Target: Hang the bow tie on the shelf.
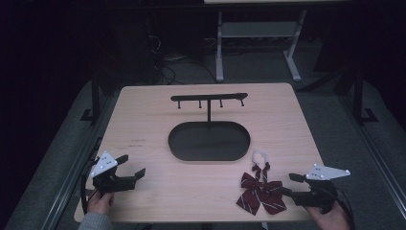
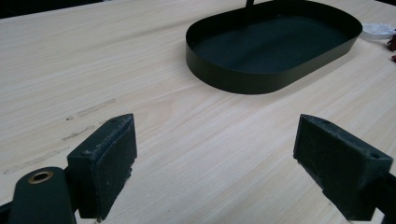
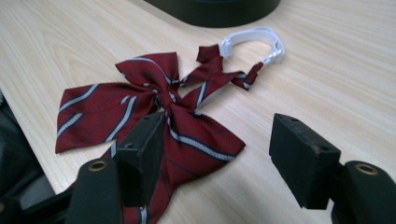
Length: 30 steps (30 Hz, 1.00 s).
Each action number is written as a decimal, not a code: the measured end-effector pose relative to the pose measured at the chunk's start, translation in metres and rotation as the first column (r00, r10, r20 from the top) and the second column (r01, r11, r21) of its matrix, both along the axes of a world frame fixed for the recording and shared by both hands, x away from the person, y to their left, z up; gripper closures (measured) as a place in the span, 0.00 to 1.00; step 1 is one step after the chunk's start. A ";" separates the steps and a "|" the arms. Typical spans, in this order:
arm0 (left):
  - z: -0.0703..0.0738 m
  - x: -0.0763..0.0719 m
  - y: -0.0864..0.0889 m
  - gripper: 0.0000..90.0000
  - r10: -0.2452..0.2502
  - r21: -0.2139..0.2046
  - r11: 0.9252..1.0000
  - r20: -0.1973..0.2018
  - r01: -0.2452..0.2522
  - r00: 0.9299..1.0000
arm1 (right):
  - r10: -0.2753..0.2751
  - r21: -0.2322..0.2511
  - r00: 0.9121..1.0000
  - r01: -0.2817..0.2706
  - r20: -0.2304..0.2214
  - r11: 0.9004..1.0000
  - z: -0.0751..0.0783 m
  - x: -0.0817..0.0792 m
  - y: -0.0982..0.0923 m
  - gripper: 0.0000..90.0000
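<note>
Right gripper view, fingers: I see the right gripper (image 3: 224,158) with its fingers (image 3: 140,158) spread wide and nothing pinched; the left pad sits over the near edge of the bow tie (image 3: 154,116), but I cannot tell whether it touches the cloth.
Left gripper view, fingers: my left gripper (image 2: 215,168) is also spread wide, with bare worktop (image 2: 93,70) between the pads.
Where the hands are: in the high view the left gripper (image 1: 125,171) is at the near left corner and the right gripper (image 1: 291,184) at the near right, just right of the bow tie (image 1: 261,194).
Bow tie, place: it lies flat on the worktop near the right front edge, on the near side of the tray (image 1: 209,141) and apart from it.
Bow tie, look: dark red cloth with pale stripes, two wings and two tails gathered at a centre knot, slightly crumpled; a white loop strap (image 3: 254,39) runs from it toward the tray.
Stand: a black oval tray with a post and a hook bar (image 1: 209,98); all hooks are bare.
Progress: I judge the work barely begun; nothing is gripped or hung.
Left to do: I would say grasp the tie, lift it, and hang the loop on a hook.
</note>
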<state>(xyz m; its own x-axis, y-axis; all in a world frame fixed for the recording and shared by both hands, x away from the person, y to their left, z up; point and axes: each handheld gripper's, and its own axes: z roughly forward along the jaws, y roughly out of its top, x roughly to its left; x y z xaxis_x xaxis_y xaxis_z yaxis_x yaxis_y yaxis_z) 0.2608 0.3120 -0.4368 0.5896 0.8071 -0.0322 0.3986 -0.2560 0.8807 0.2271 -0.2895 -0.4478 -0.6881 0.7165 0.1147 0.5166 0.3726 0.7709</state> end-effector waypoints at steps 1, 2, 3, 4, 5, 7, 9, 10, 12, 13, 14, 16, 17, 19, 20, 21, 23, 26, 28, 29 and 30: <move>0.000 0.000 0.001 0.14 0.004 -0.001 1.000 -0.005 -0.004 1.000 | -0.002 0.006 1.000 0.002 -0.004 1.000 0.001 0.000 0.000 0.39; 0.000 0.001 0.001 0.14 0.007 -0.002 1.000 -0.001 -0.007 1.000 | -0.001 0.007 1.000 0.001 -0.001 1.000 0.001 0.000 0.001 0.39; 0.000 0.001 0.001 0.14 0.007 0.000 1.000 -0.001 -0.007 1.000 | 0.003 0.008 1.000 -0.003 0.007 1.000 0.001 0.001 0.001 0.39; 0.000 0.001 0.001 0.14 0.006 -0.001 1.000 0.001 -0.006 1.000 | 0.002 0.011 1.000 -0.002 0.006 1.000 0.002 0.001 0.001 0.39; 0.000 0.001 0.001 0.14 0.006 -0.001 1.000 0.001 -0.006 1.000 | 0.002 0.011 1.000 -0.002 0.006 1.000 0.002 0.001 0.001 0.39; 0.000 0.000 0.000 0.14 0.005 0.001 1.000 -0.005 -0.005 1.000 | 0.000 0.016 1.000 0.000 0.006 1.000 0.003 0.002 0.002 0.39; 0.001 0.000 0.001 0.14 0.002 0.000 1.000 0.000 -0.002 1.000 | -0.001 0.014 1.000 0.001 -0.001 1.000 0.004 0.003 0.003 0.38; 0.001 -0.001 0.001 0.14 0.004 -0.001 1.000 0.003 -0.004 1.000 | 0.004 0.013 1.000 -0.004 -0.007 1.000 0.007 0.005 0.005 0.38; 0.001 -0.001 0.001 0.14 0.006 -0.008 1.000 0.004 -0.006 1.000 | 0.000 0.015 1.000 0.001 -0.008 1.000 0.007 0.006 0.006 0.38; 0.001 -0.001 0.001 0.14 0.004 -0.005 1.000 0.003 -0.004 1.000 | 0.005 0.016 1.000 -0.005 -0.012 1.000 0.010 0.008 0.008 0.38; 0.001 -0.001 0.001 0.14 0.005 -0.001 1.000 0.001 -0.005 1.000 | 0.003 0.003 1.000 -0.003 -0.007 1.000 0.011 0.009 0.010 0.39; 0.001 -0.001 0.001 0.14 0.005 0.000 1.000 0.003 -0.005 1.000 | 0.004 -0.009 1.000 -0.004 -0.014 1.000 0.012 0.010 0.013 0.39; 0.001 -0.001 0.002 0.14 0.008 -0.005 1.000 0.007 -0.008 1.000 | 0.008 -0.009 1.000 -0.008 -0.011 1.000 0.013 0.011 0.014 0.40; 0.001 -0.001 0.002 0.14 0.011 -0.005 1.000 0.007 -0.011 1.000 | 0.007 -0.012 1.000 -0.007 -0.024 1.000 0.014 0.013 0.017 0.41; 0.001 -0.001 0.002 0.14 0.010 -0.002 1.000 0.005 -0.010 1.000 | 0.009 -0.015 1.000 -0.009 -0.030 1.000 0.015 0.014 0.018 0.41; 0.001 -0.001 0.002 0.14 0.010 -0.002 1.000 0.005 -0.010 1.000 | 0.014 -0.019 0.999 -0.015 -0.029 1.000 0.017 0.015 0.020 0.42; 0.001 -0.001 0.003 0.14 0.009 0.001 1.000 0.005 -0.009 1.000 | 0.019 -0.030 0.999 -0.020 -0.026 0.999 0.019 0.017 0.021 0.42; 0.001 0.000 0.003 0.14 0.013 -0.007 1.000 0.007 -0.013 1.000 | 0.027 -0.035 0.999 -0.028 -0.023 0.999 0.024 0.021 0.024 0.43; 0.001 -0.002 0.002 0.14 0.010 -0.004 1.000 0.007 -0.010 1.000 | 0.028 -0.044 0.999 -0.029 -0.022 0.999 0.030 0.027 0.026 0.43; 0.001 -0.002 0.002 0.14 0.010 -0.004 1.000 0.007 -0.010 1.000 | 0.028 -0.044 0.999 -0.029 -0.022 0.999 0.030 0.027 0.026 0.43; 0.001 -0.002 0.002 0.14 0.009 -0.005 1.000 0.010 -0.009 1.000 | 0.030 -0.053 0.999 -0.031 -0.024 0.998 0.032 0.030 0.027 0.44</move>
